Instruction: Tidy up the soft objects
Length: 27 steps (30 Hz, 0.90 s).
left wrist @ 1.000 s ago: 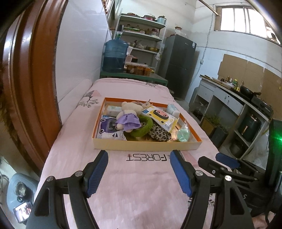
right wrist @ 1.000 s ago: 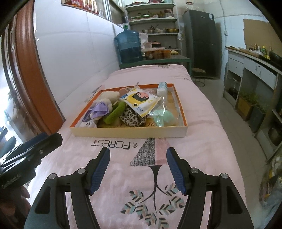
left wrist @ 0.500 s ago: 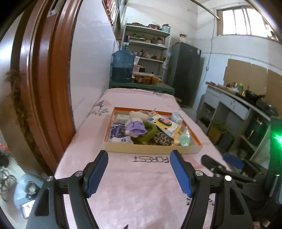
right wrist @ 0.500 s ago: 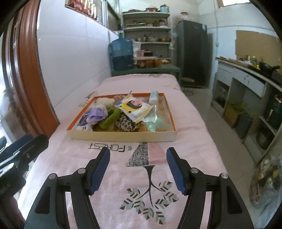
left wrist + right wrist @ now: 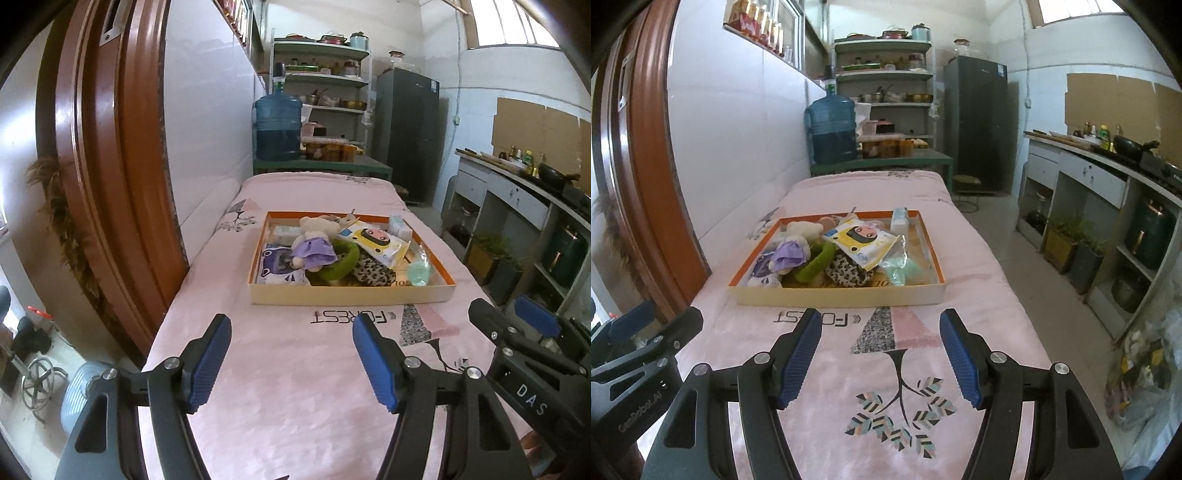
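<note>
The plush bear [image 5: 314,240] in a purple dress lies at ten o'clock in the orange-rimmed tray [image 5: 351,293], leaning on a green ring [image 5: 338,267], probably fabric. It looks light and squashy; pinch its body. Left gripper [image 5: 291,360], jaws just narrowing slightly, and right gripper [image 5: 879,354] gape empty, well short.

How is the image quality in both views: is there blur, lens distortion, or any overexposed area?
Left wrist view: strong fisheye bending, the brown door frame curves heavily; the window at top right is blown out; the box and the open left gripper look sharp. Right wrist view: same distortion with dark corners; the window is overexposed; the pink blanket is evenly lit, without hard shadows.
</note>
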### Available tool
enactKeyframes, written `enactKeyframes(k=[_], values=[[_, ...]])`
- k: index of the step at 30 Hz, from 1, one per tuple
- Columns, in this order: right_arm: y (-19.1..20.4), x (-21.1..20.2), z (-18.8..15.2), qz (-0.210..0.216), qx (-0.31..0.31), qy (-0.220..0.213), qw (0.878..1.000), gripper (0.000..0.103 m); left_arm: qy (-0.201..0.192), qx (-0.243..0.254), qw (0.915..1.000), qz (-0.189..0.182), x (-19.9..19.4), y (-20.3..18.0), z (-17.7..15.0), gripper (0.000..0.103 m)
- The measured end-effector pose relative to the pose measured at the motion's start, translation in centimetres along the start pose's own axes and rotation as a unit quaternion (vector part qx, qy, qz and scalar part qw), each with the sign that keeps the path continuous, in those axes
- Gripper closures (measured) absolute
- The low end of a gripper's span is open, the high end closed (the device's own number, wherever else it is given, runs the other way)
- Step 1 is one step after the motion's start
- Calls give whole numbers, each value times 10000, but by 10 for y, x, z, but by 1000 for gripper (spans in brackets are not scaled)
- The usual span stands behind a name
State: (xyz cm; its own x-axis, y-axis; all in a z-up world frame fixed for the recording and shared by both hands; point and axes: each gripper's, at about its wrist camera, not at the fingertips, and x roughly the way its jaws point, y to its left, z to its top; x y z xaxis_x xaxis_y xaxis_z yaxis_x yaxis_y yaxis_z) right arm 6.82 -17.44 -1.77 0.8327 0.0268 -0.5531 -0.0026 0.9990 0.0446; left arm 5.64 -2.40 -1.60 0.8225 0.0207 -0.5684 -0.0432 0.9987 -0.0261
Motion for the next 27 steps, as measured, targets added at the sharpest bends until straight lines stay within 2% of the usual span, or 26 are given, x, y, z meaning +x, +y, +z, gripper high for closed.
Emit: enactKeyframes(k=[5, 27], values=[[1, 0, -1, 23, -21, 11, 10000, 35, -13, 26, 9999, 137, -2, 0, -1, 35], [4, 7, -6, 97, -54, 98, 9999, 35, 98, 24, 9999, 119, 2, -2, -4, 36]])
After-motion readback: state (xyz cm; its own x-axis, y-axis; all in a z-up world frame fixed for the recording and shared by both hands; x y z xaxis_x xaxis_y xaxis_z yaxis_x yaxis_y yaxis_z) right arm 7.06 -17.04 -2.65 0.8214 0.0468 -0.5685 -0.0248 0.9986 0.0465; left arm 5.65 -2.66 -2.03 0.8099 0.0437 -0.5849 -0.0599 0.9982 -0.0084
